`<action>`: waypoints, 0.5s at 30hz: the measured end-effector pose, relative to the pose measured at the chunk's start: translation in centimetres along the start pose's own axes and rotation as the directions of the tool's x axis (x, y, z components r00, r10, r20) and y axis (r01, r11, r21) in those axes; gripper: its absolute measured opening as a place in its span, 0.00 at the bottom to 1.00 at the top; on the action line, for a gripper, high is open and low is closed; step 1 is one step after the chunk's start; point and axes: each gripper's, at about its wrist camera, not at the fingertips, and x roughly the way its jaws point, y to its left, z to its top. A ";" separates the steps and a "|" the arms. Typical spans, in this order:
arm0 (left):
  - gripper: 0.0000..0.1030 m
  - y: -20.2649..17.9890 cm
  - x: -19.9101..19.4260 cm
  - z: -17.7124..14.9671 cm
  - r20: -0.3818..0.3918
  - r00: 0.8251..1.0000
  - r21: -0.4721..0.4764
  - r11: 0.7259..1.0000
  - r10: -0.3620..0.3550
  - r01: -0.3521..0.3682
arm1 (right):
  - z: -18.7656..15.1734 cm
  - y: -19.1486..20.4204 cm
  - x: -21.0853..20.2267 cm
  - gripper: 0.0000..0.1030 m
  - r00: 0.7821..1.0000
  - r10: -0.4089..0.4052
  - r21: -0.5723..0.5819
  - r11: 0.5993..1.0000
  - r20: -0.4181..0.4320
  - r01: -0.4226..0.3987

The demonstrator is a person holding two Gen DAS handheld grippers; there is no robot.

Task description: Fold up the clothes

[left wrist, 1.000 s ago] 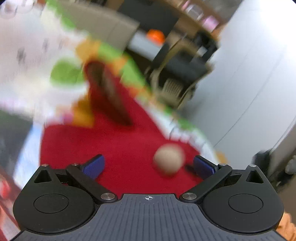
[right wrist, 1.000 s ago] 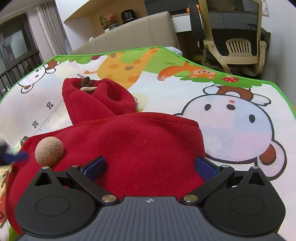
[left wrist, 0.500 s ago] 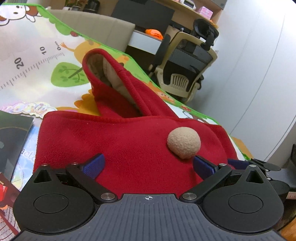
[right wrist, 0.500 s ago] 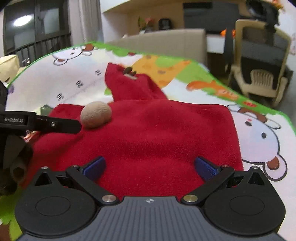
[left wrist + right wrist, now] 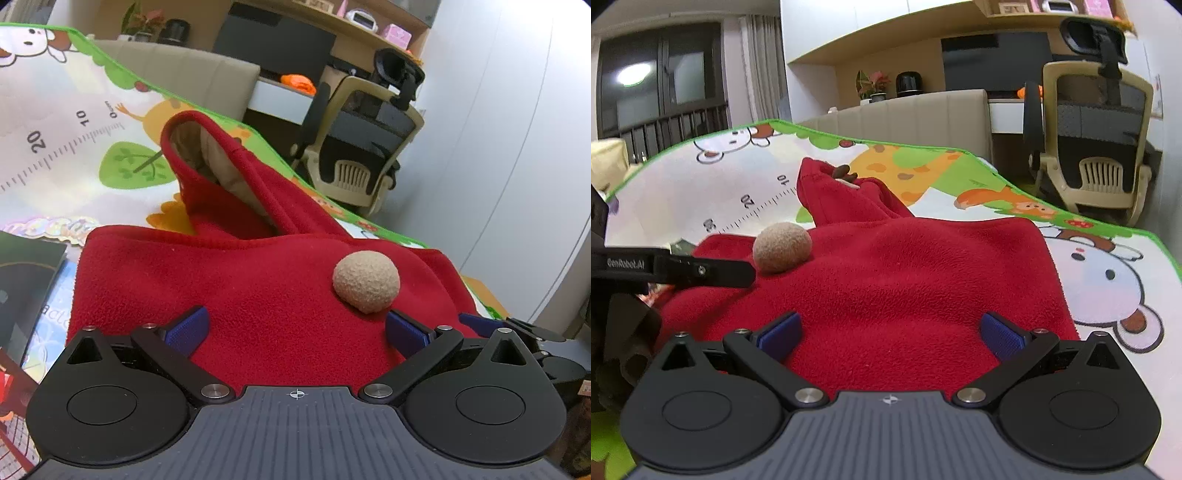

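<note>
left gripper (image 5: 295, 328) spread, now settled low over red fleece (image 5: 258, 295) | right gripper (image 5: 890, 332) spread alongside | pompom (image 5: 366, 286) at 1 o'clock | fleece folded on mat (image 5: 1108, 266), next grasp pending

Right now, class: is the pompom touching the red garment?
Touching. The left wrist view shows the pompom resting on the red garment, no gap beneath.
</note>
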 end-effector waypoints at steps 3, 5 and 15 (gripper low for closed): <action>1.00 -0.1 -0.2 -0.2 0.016 1.000 0.002 1.000 0.007 -0.007 | 0.1 -0.1 0.1 1.00 1.000 0.004 0.003 1.000 0.001 -0.004; 1.00 -0.3 -0.4 -0.4 0.030 0.999 0.007 1.000 0.014 -0.014 | 0.1 -0.3 0.1 1.00 1.000 0.011 0.009 1.000 0.003 -0.011; 1.00 -0.8 -1.2 -1.0 0.084 0.995 -0.008 0.998 0.062 -0.061 | 0.2 -0.3 0.1 1.00 1.000 0.010 0.003 1.000 0.002 -0.010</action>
